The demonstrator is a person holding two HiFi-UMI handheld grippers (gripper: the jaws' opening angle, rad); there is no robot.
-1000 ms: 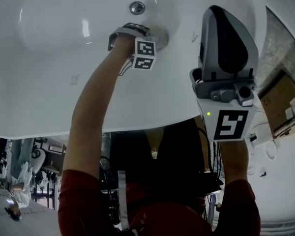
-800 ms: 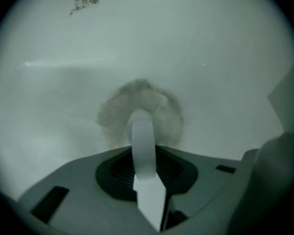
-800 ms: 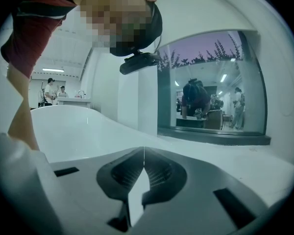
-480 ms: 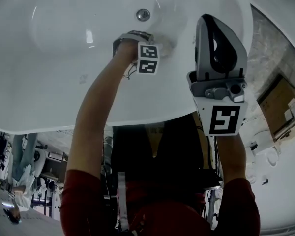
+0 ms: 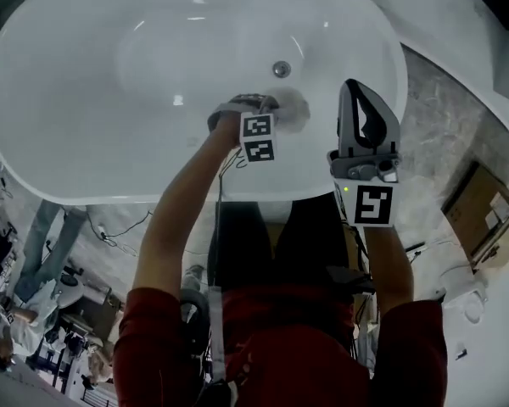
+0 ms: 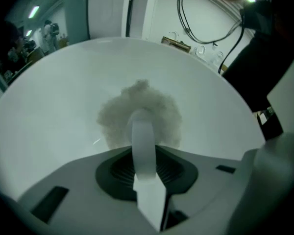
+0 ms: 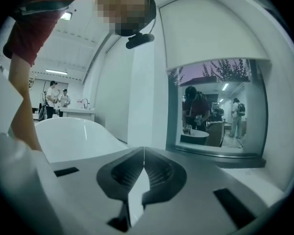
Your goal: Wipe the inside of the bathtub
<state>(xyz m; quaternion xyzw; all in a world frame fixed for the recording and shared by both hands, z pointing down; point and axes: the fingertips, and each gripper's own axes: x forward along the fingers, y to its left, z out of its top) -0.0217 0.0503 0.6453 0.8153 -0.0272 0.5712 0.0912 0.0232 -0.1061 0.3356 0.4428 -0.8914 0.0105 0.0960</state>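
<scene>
White glossy oval bathtub (image 5: 85,75) is filling the upper head view, with its round metal drain (image 5: 281,69) near centre. Left gripper (image 5: 267,107) is sitting inside the tub, jaws clamping narrow on a white band (image 6: 142,138), probably a loop of the fluffy white cloth pad (image 6: 139,109). The pad is pressing on the tub floor at 5 o'clock of the drain. Right gripper (image 5: 365,134) is hovering at 3 o'clock of the left one, above the tub's near side, jaws closed together and holding nothing.
</scene>
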